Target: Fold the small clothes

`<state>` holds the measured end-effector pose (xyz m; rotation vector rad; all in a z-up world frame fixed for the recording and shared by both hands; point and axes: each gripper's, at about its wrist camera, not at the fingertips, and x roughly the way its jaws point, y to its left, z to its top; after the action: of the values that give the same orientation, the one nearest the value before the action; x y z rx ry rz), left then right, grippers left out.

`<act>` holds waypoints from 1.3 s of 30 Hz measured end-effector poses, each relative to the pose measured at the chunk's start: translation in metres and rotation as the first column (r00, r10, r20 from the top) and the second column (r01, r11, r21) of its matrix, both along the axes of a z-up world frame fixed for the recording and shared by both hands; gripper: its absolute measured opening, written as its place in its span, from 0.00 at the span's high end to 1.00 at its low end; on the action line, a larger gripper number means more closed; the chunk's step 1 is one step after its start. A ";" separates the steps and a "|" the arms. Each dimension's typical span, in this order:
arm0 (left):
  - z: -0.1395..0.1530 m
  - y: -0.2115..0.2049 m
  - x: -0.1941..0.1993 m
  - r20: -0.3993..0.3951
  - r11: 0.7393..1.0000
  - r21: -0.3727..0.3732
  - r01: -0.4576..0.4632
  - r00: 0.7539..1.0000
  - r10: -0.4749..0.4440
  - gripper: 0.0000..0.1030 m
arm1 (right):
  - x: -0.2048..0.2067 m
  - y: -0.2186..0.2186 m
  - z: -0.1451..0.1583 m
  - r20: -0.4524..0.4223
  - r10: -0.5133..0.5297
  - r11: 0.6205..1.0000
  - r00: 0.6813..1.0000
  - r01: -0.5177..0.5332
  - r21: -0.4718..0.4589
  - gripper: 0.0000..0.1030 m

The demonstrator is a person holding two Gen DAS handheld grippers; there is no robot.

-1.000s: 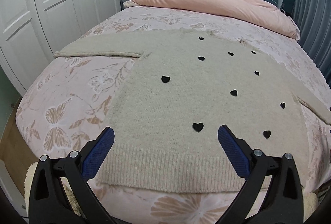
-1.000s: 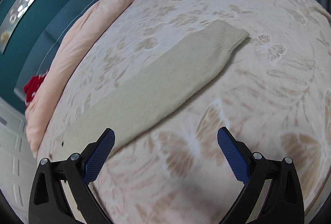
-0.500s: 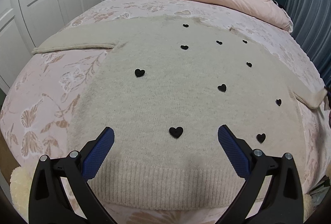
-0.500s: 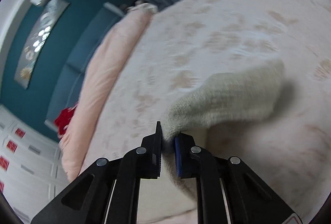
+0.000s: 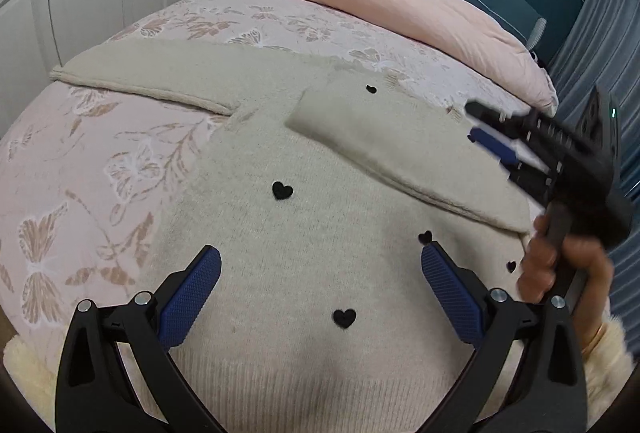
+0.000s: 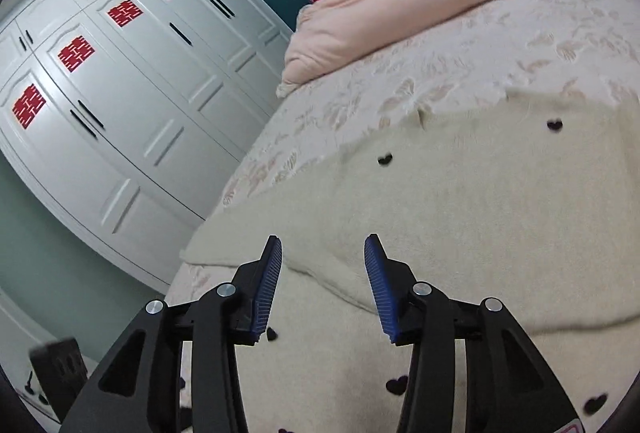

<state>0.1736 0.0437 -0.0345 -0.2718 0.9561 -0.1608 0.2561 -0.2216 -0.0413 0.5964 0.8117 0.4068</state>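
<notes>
A cream sweater (image 5: pixel 304 245) dotted with small black hearts lies flat on the bed (image 5: pixel 100 169), its right sleeve (image 5: pixel 400 149) folded across the chest and the left sleeve (image 5: pixel 160 77) stretched toward the wardrobe (image 6: pixel 120 105). The left gripper (image 5: pixel 320 297) hovers over the hem, fingers spread wide on nothing. The right gripper (image 6: pixel 322 285) is above the folded sleeve, its fingers opening, nothing pinched.

My cream knit sweater (image 5: pixel 320 233) lies flat on the floral bedspread (image 5: pixel 100 173), dotted with small black hearts (image 5: pixel 282 190), its ribbed hem nearest me. One sleeve (image 5: pixel 392 153) is folded across the chest, cuff pointing inward. The other sleeve (image 5: pixel 152 77) lies stretched straight out toward the wardrobe side.
</notes>
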 end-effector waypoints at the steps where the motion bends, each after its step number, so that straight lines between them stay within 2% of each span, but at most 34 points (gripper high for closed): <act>1: -0.001 0.003 0.012 -0.009 0.999 -0.034 0.006 1.000 -0.006 0.05 | -0.012 -0.005 -0.007 -0.016 -0.028 1.000 0.999 0.028 0.011 0.54; 2: -0.002 0.005 0.026 -0.012 0.997 -0.075 0.017 1.000 -0.018 0.05 | -0.024 -0.018 -0.014 -0.038 -0.071 0.997 0.997 0.071 0.016 0.50; 5: -0.018 0.009 0.074 -0.047 0.989 -0.144 -0.009 0.999 0.002 0.05 | -0.055 -0.070 -0.035 -0.098 -0.214 0.976 0.972 0.216 0.006 0.47; 6: -0.027 0.009 0.093 -0.087 0.988 -0.152 -0.037 0.996 0.024 0.05 | -0.062 -0.089 -0.040 -0.116 -0.263 0.964 0.958 0.265 0.000 0.47; 8: -0.046 0.008 0.124 -0.156 0.965 -0.253 -0.072 0.987 0.033 0.05 | -0.072 -0.121 -0.051 -0.157 -0.346 0.936 0.925 0.353 0.015 0.47; 11: -0.073 0.004 0.159 -0.244 0.946 -0.285 -0.155 0.966 0.084 0.05 | -0.074 -0.156 -0.065 -0.204 -0.423 0.898 0.883 0.438 0.036 0.47; 13: -0.085 0.002 0.172 -0.297 0.931 -0.284 -0.228 0.944 0.141 0.05 | -0.071 -0.169 -0.075 -0.220 -0.445 0.881 0.868 0.468 0.065 0.46; 15: -0.088 0.003 0.178 -0.297 0.912 -0.288 -0.292 0.933 0.204 0.08 | -0.059 -0.174 -0.084 -0.240 -0.453 0.865 0.859 0.488 0.115 0.46; 16: -0.087 0.002 0.182 -0.290 0.913 -0.280 -0.298 0.933 0.215 0.21 | -0.051 -0.174 -0.086 -0.244 -0.461 0.856 0.853 0.501 0.132 0.46; 17: -0.085 -0.001 0.188 -0.283 0.921 -0.270 -0.281 0.938 0.203 0.49 | -0.043 -0.175 -0.088 -0.240 -0.465 0.849 0.852 0.506 0.151 0.47; 18: -0.084 -0.005 0.194 -0.279 0.929 -0.277 -0.245 0.946 0.166 0.63 | -0.036 -0.175 -0.088 -0.232 -0.463 0.848 0.855 0.504 0.163 0.51; 19: -0.083 -0.010 0.201 -0.270 0.933 -0.301 -0.196 0.956 0.114 0.91 | -0.030 -0.173 -0.087 -0.221 -0.459 0.853 0.861 0.496 0.163 0.75; 20: -0.079 -0.013 0.206 -0.259 0.932 -0.320 -0.171 0.962 0.088 0.92 | -0.022 -0.172 -0.080 -0.204 -0.447 0.862 0.871 0.480 0.165 0.92; 21: -0.069 -0.014 0.209 -0.226 0.935 -0.318 -0.160 0.970 0.089 0.92 | -0.020 -0.172 -0.066 -0.156 -0.454 0.861 0.877 0.477 0.179 0.92; 23: -0.035 -0.015 0.212 -0.104 0.935 -0.336 -0.112 0.991 0.081 0.92 | -0.025 -0.174 -0.030 -0.013 -0.476 0.854 0.879 0.466 0.230 0.92; 25: 0.005 -0.011 0.210 0.040 0.930 -0.363 -0.056 0.996 0.075 0.92 | -0.038 -0.179 -0.005 0.100 -0.500 0.847 0.861 0.461 0.266 0.93; 26: 0.021 -0.008 0.207 0.103 0.927 -0.375 -0.033 0.992 0.077 0.92 | -0.043 -0.181 -0.003 0.131 -0.512 0.847 0.849 0.473 0.244 0.93; 27: 0.029 -0.007 0.204 0.146 0.926 -0.376 -0.014 0.986 0.074 0.92 | -0.041 -0.181 -0.010 0.121 -0.510 0.855 0.852 0.485 0.183 0.94; 28: 0.031 -0.007 0.202 0.174 0.934 -0.357 0.002 0.983 0.065 0.92 | -0.031 -0.181 -0.029 0.050 -0.491 0.870 0.870 0.486 0.084 0.94; 29: 0.023 -0.012 0.202 0.170 0.953 -0.304 0.010 0.984 0.044 0.92 | -0.022 -0.180 -0.054 -0.052 -0.482 0.876 0.875 0.482 -0.006 0.94; 30: 0.008 -0.017 0.203 0.138 0.969 -0.248 0.014 0.990 0.021 0.92 | -0.019 -0.181 -0.080 -0.147 -0.472 0.881 0.869 0.470 -0.052 0.94; 31: -0.018 -0.023 0.206 0.069 0.979 -0.204 0.019 0.998 -0.005 0.92 | -0.020 -0.182 -0.098 -0.201 -0.469 0.883 0.860 0.465 -0.069 0.95; 33: -0.068 -0.029 0.205 -0.071 0.991 -0.135 -0.011 0.997 0.001 0.92 | -0.035 -0.183 -0.094 -0.158 -0.486 0.873 0.860 0.484 -0.051 0.96; 34: -0.087 -0.027 0.200 -0.092 0.993 -0.118 -0.023 0.996 0.012 0.92 | -0.036 -0.185 -0.090 -0.170 -0.487 0.873 0.857 0.486 -0.046 0.94; 36: -0.097 -0.019 0.188 -0.042 0.986 -0.165 -0.038 0.999 0.032 0.90 | -0.044 -0.190 -0.079 -0.175 -0.498 0.866 0.849 0.499 -0.044 0.88; 39: -0.103 -0.011 0.184 -0.022 0.971 -0.231 -0.061 0.998 0.057 0.89 | -0.054 -0.190 -0.050 -0.079 -0.516 0.856 0.853 0.508 -0.099 0.85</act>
<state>0.3575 0.0325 -0.1374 -0.5165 0.9434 -0.2161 0.2023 -0.4113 -0.0917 0.7410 0.7274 -0.1480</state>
